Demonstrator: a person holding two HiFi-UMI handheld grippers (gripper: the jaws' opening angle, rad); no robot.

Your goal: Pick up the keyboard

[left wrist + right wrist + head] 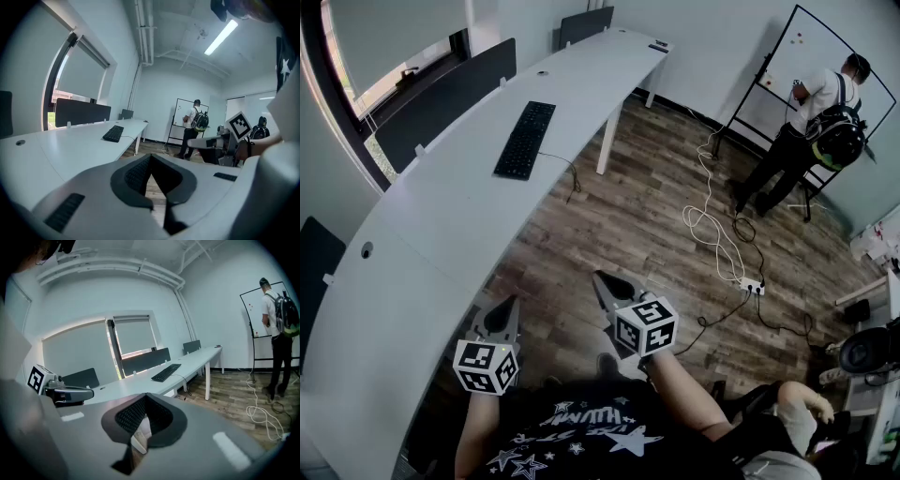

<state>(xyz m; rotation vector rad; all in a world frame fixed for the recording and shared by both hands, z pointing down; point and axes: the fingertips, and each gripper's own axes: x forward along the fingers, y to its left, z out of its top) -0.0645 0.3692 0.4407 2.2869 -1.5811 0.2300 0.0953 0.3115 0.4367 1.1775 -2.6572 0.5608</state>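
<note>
The left tongs (508,306) and the right tongs (600,279) are both held fully closed, with nothing gripped between them. The black keyboard (525,140) is seen lying flat on the long white worktop (441,216), well apart from both tongs.

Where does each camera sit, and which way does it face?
Head view: on the head, steeply down at desk and floor; shows left gripper, right gripper, torso.
Left gripper view: on that gripper, along shut jaws toward keyboard; right gripper at right.
Right gripper view: likewise, toward the desk; left gripper at left.
All three share the keyboard.
</note>
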